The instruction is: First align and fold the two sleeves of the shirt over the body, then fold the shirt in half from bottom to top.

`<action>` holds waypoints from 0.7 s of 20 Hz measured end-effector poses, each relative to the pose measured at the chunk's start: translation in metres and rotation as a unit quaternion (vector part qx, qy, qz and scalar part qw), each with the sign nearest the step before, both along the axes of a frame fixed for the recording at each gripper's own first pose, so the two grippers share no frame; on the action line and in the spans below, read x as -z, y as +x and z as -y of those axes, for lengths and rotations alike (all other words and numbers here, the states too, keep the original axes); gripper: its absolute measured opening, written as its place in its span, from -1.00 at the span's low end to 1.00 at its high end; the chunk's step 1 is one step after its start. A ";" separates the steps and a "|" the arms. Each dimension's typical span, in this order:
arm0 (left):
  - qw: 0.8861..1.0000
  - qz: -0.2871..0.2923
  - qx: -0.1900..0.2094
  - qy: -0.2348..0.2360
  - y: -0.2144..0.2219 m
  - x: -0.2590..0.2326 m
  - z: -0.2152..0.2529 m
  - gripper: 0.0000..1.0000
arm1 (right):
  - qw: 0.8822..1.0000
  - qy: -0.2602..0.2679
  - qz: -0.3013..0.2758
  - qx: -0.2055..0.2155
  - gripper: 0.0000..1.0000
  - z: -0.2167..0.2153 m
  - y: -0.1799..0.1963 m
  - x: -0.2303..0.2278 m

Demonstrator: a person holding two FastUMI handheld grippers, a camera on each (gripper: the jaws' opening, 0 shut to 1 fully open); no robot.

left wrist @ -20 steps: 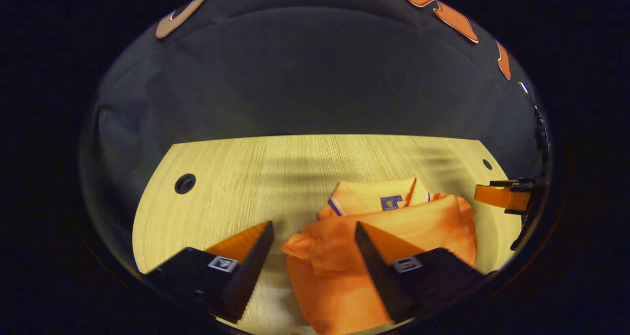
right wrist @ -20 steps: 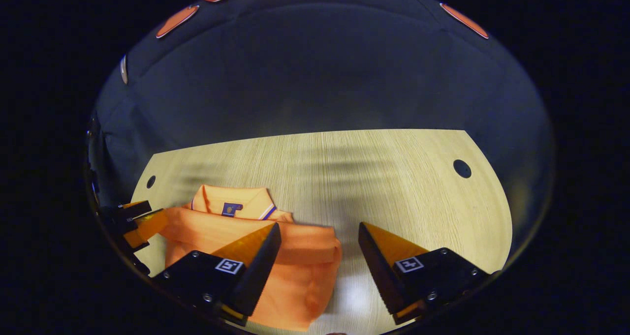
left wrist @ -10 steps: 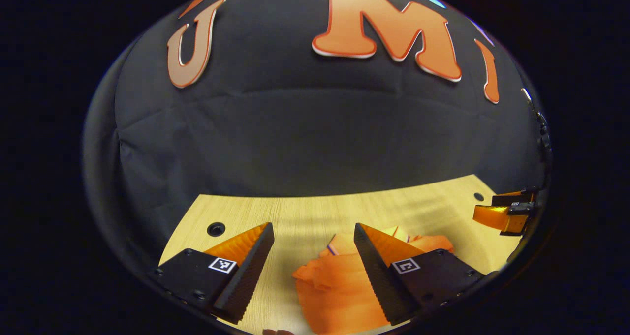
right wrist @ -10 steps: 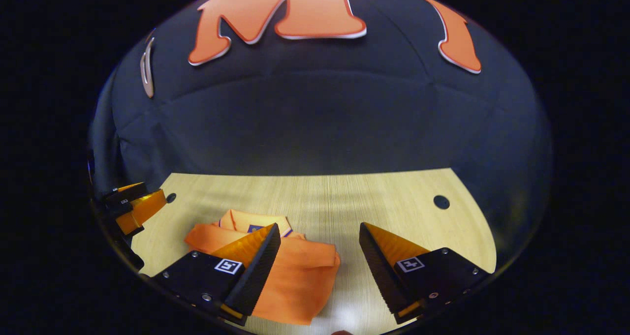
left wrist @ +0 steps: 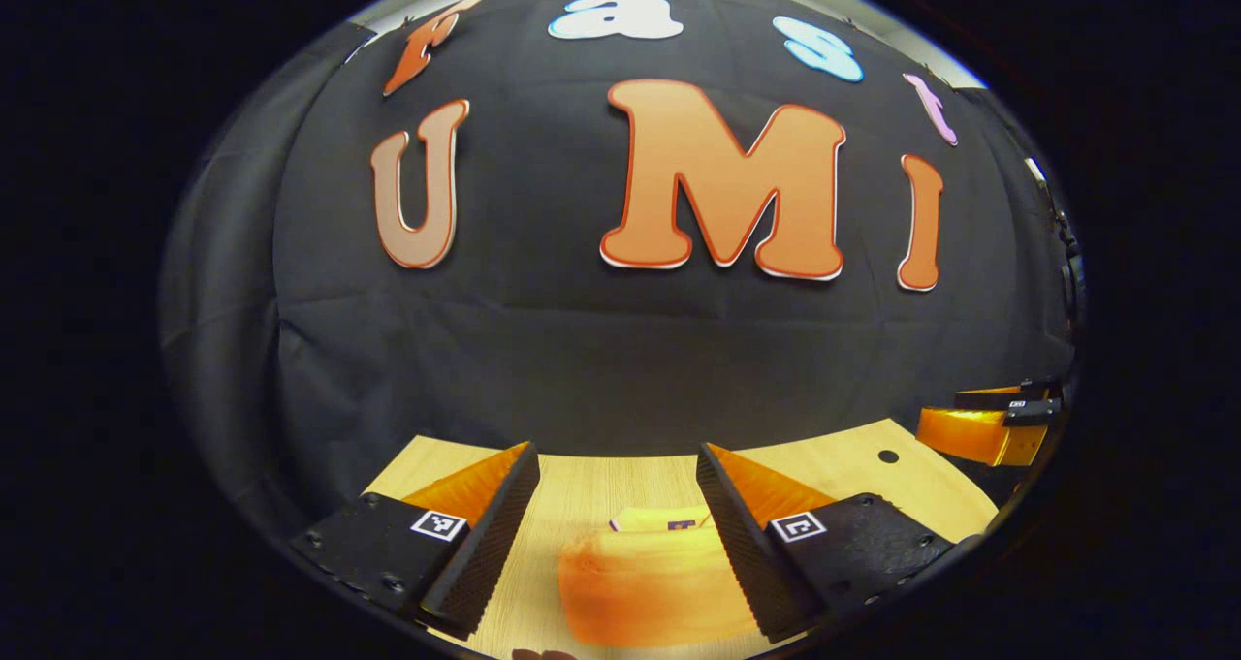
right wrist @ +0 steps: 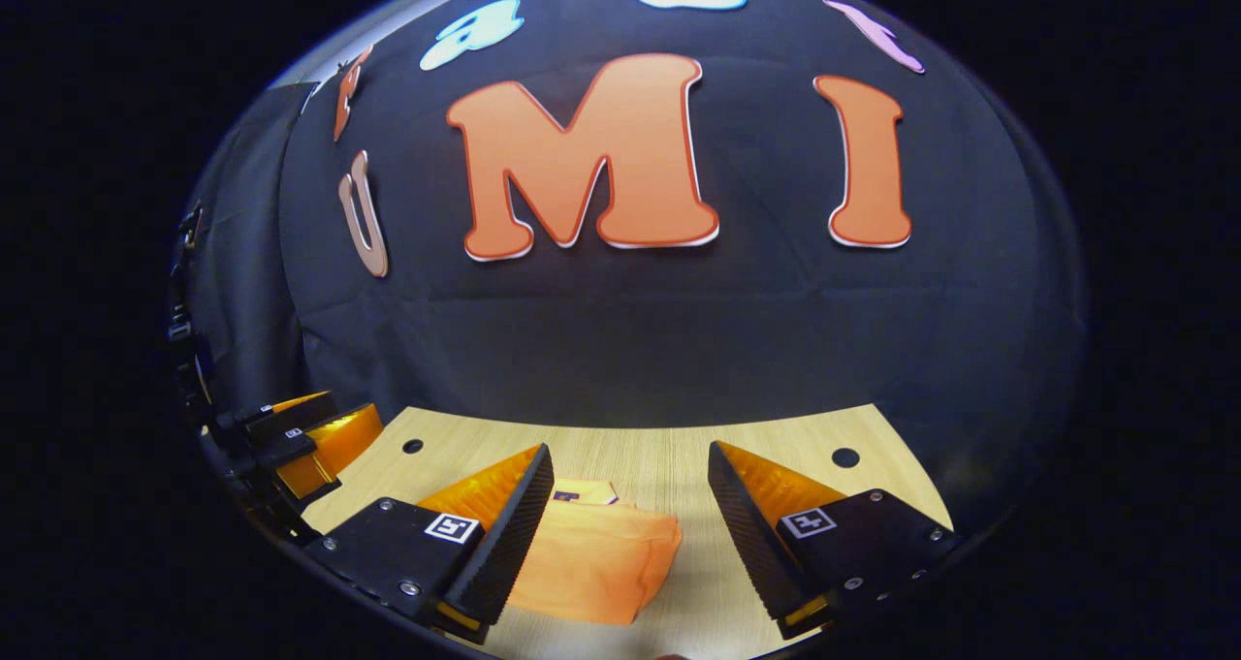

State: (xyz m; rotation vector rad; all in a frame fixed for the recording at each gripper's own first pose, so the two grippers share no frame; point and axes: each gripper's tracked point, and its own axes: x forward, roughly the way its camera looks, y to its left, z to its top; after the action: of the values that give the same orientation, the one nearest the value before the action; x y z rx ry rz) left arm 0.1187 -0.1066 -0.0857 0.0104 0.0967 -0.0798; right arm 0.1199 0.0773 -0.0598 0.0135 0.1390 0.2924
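The orange shirt (left wrist: 645,587) lies folded on the wooden table (left wrist: 873,471). The left gripper view shows its collar (left wrist: 659,518) straight ahead between the fingers; the right gripper view puts the shirt (right wrist: 596,563) off toward its left finger. Both the left gripper (left wrist: 616,534) and the right gripper (right wrist: 625,534) hang above the table, fingers spread wide, holding nothing and aimed level at the booth wall.
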 end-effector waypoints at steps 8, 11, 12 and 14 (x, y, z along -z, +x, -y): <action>0.997 0.075 -0.028 -0.009 -0.077 -0.041 -0.010 0.96 | 0.994 0.046 0.096 -0.018 0.92 0.018 -0.068 -0.054; 0.996 0.086 -0.029 -0.016 -0.101 -0.049 -0.017 0.96 | 0.994 0.052 0.096 -0.020 0.93 0.018 -0.084 -0.057; 0.996 0.087 -0.030 -0.016 -0.109 -0.050 -0.020 0.96 | 0.994 0.054 0.096 -0.018 0.93 0.017 -0.090 -0.057; 0.996 0.086 -0.029 -0.017 -0.121 -0.051 -0.028 0.96 | 0.993 0.057 0.099 -0.009 1.00 0.017 -0.104 -0.056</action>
State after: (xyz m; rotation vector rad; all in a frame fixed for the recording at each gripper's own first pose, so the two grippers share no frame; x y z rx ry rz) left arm -0.0026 -0.0789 -0.0345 -0.0200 -0.0762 -0.0233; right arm 0.0162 0.0601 -0.0035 0.0954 -0.0753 0.3178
